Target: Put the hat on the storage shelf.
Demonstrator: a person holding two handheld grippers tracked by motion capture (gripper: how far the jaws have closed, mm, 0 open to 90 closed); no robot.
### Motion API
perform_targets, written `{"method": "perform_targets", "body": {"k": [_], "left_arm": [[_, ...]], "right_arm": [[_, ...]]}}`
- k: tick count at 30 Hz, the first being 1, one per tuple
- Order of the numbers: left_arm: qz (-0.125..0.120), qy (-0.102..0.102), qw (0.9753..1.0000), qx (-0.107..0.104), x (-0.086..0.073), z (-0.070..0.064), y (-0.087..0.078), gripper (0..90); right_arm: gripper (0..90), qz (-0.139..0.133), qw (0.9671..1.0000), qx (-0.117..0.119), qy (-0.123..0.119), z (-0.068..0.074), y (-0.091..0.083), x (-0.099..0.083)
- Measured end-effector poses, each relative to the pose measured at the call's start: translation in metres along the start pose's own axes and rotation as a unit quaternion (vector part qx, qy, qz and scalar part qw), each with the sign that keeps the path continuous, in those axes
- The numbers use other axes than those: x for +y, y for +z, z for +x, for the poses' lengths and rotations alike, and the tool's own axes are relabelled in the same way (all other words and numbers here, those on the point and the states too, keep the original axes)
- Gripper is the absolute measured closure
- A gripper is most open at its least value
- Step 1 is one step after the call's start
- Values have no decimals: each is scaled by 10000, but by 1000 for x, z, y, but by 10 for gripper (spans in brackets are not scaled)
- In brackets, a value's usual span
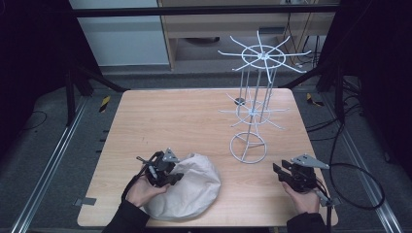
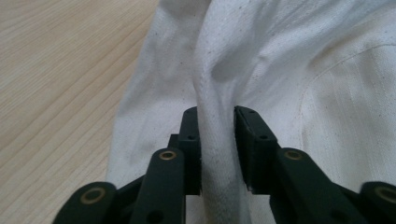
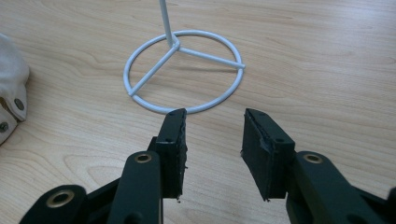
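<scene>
The left gripper [image 1: 167,175] has its fingers [image 2: 189,140] pinching a fold of the crumpled off-white cloth garment [image 1: 192,187] at the near left of the light wooden tabletop [image 1: 194,116]; so thin a fold may slip out. The right gripper [image 1: 281,171], fingers [image 3: 173,135] apart and empty, could knock the white wire display rack [image 1: 252,104].

**Legible markings: none recorded**

No text, label, brand, number or sign can be read on any surface in the three views. Checked without result: the white cloth bag [image 1: 192,187], the white wire rack [image 1: 252,104] and the wooden table [image 1: 184,116]. Beside the table, left and right of it, yellow-and-black striped floor markers [image 1: 104,103] carry stripes only, no lettering.
</scene>
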State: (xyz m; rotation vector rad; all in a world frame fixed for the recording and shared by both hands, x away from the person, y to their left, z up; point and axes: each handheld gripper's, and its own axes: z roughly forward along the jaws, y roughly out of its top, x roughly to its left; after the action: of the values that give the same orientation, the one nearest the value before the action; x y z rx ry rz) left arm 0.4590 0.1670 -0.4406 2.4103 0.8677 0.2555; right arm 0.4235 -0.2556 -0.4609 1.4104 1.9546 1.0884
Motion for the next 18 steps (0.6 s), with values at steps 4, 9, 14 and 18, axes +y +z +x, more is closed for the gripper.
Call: {"method": "perform_targets", "body": {"k": [4,9,14,18], "left_arm": [[-8,-35,10000,-42,0,-1,-2,833],[-67,-67,9999,-40,0,-2,-6,871],[-196,-246,9994,-126,-1,2,-16,875],[-411,-327,9985,-131,-3,5,-28,876]], "right_arm": [[599,-2,10000,-9,10,0,0,0],[599,7,10000,-10,8,-1,-1,-1],[599,8,10000,0,-1,-1,0,-1],[598,11,10000,1,1,-2,0,-1]]}}
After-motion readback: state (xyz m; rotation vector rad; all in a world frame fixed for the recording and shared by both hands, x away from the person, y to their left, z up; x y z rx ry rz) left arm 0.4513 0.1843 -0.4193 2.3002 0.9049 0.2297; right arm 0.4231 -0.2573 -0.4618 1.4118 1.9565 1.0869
